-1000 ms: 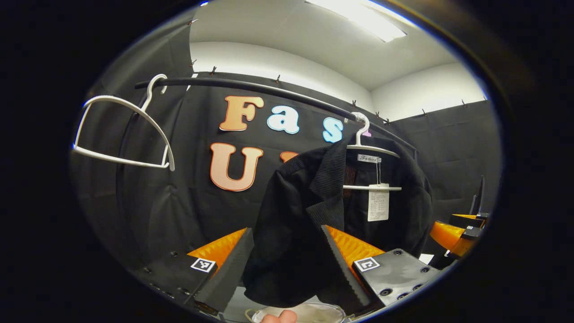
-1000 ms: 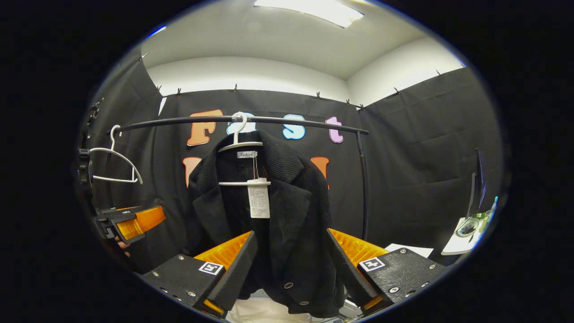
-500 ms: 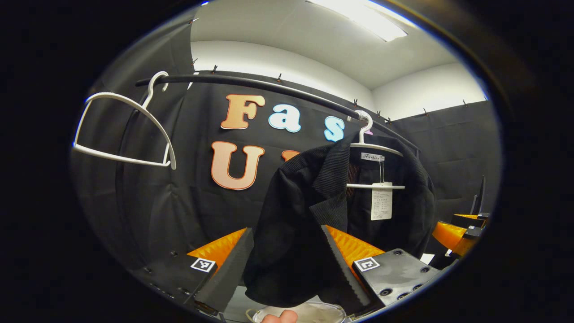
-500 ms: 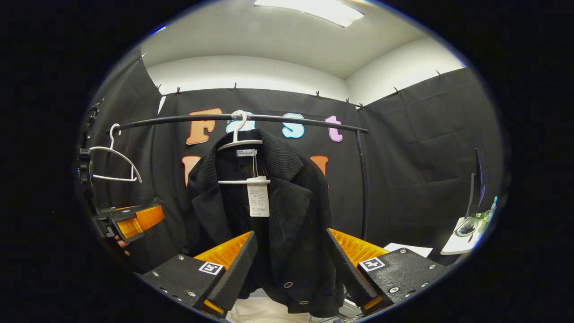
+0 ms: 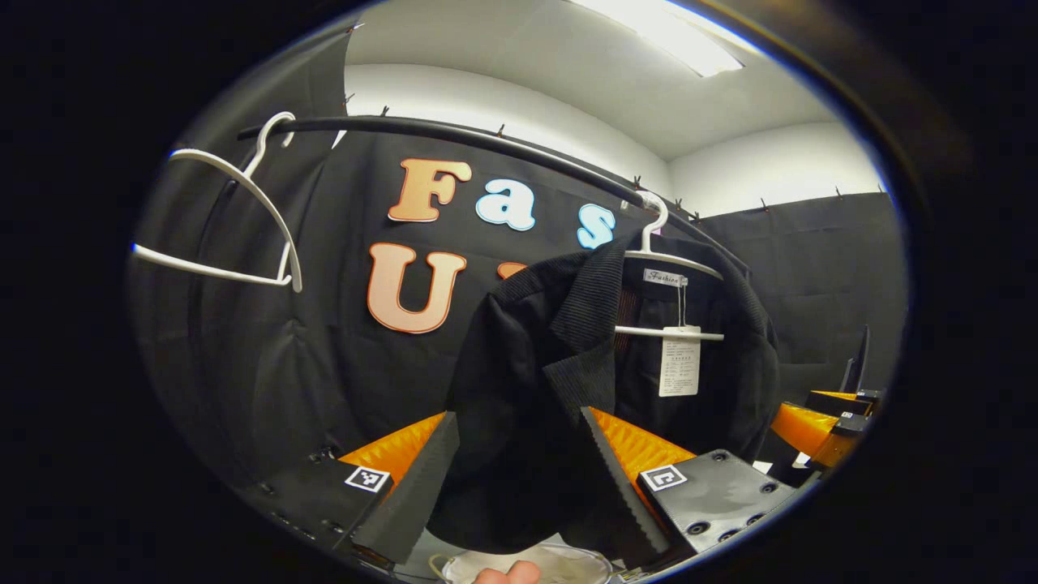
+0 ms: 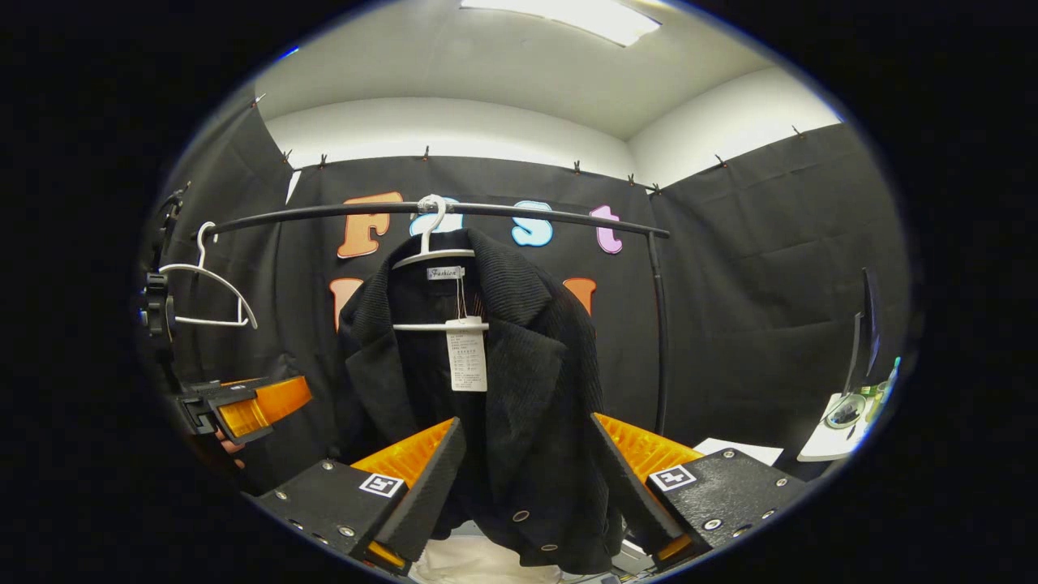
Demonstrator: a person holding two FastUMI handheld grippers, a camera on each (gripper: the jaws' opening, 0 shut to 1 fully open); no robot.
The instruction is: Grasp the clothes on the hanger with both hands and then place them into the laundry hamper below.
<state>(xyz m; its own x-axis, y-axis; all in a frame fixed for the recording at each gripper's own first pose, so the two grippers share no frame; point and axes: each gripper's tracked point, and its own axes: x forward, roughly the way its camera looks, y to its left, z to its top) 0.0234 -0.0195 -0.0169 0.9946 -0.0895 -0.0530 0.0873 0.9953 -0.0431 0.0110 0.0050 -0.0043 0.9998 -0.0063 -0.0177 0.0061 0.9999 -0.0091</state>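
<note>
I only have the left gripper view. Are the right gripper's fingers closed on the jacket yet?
Observer: No. The right gripper is open, with its fingers on either side of the black jacket's lower front and not pinching it.
Operator: Any fastenings I should know about?
Observer: Yes, metal snaps show near its lower hem.
Operator: Where does the rail end on that side?
Observer: In the right gripper view, the rail bends down into an upright post just right of the jacket.
</note>
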